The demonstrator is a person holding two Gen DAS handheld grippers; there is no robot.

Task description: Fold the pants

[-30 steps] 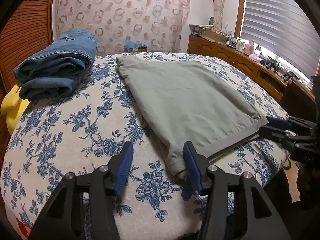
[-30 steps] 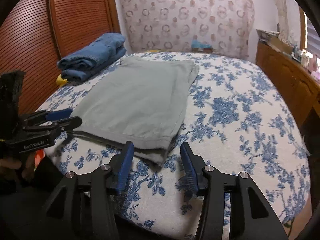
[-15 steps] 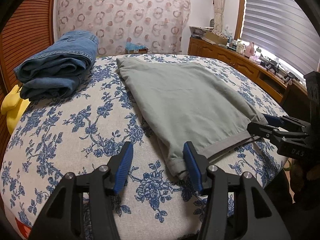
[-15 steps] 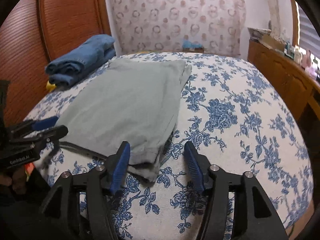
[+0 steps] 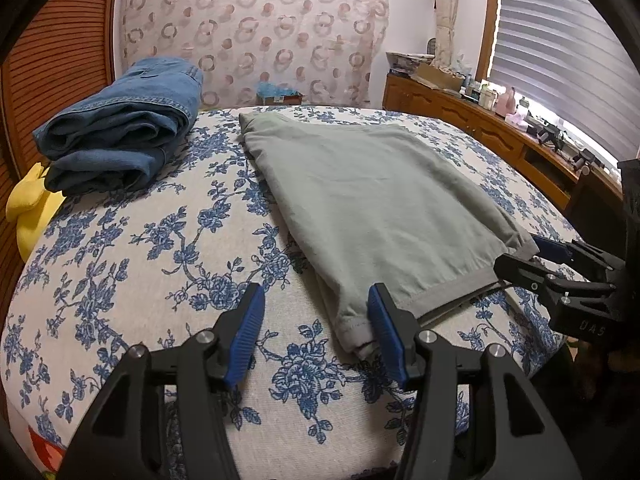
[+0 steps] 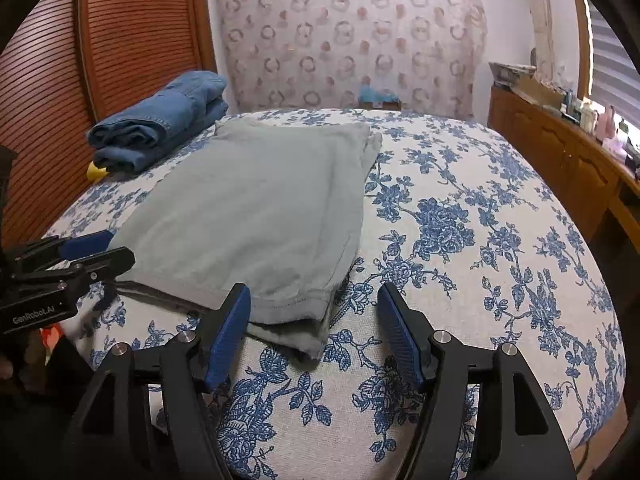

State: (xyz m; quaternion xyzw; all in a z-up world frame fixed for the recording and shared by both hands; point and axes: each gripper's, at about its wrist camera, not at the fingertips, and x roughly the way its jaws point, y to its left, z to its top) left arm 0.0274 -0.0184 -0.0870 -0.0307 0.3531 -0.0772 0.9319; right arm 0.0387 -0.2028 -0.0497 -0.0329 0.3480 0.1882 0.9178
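A bedroom: the bed (image 5: pixel 132 248) wears a blue-floral cover. Soft grey pants (image 5: pixel 368 200) lie folded lengthwise, long axis running from the near edge toward the far edge. Left gripper (image 5: pixel 316 320) and right gripper (image 6: pixel 314 320), fingers wide, each face a near hem corner; neither grips.

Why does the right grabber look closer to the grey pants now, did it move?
Yes. The right gripper has slid left and forward over the floral bedspread; the grey pants corner now lies between its open fingers instead of ahead of them.
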